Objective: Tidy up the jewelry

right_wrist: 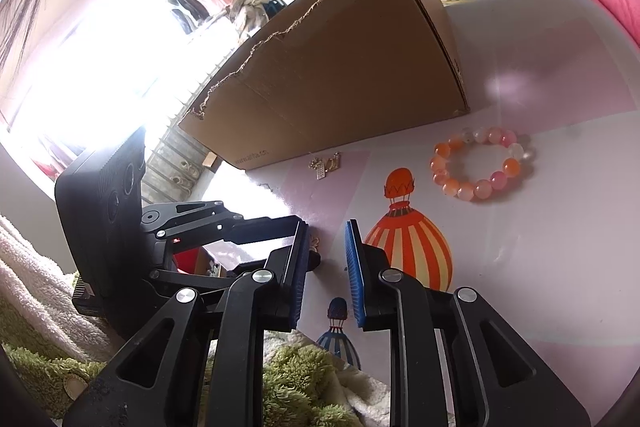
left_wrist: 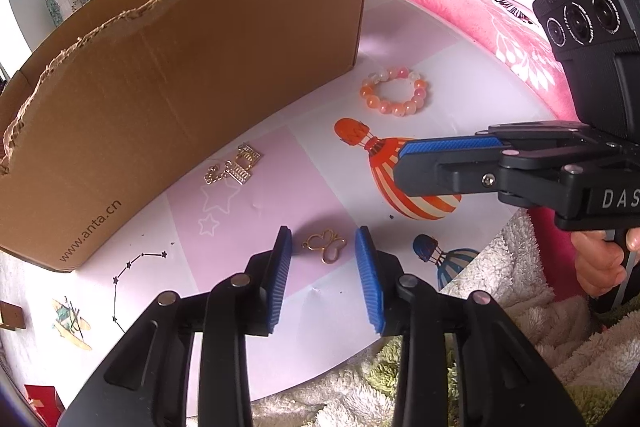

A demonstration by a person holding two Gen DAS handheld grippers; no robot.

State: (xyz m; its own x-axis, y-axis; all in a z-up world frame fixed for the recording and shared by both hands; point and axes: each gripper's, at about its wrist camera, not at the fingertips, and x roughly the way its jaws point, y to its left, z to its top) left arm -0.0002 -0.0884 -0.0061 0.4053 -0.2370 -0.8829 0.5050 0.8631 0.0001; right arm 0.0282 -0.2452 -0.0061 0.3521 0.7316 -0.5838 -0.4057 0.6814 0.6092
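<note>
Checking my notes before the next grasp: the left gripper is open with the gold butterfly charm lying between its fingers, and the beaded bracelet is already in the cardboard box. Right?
Not quite: the beaded bracelet lies on the table beside the cardboard box, as the left wrist view shows. The left gripper is open around the gold butterfly charm.

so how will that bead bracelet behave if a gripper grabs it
The bead bracelet looks like round glossy beads on a string, so it would probably sag rather than stay a stiff ring. The smooth beads may slip between flat pads. Lying flat on the mat, it seems unlikely to roll away.
</note>
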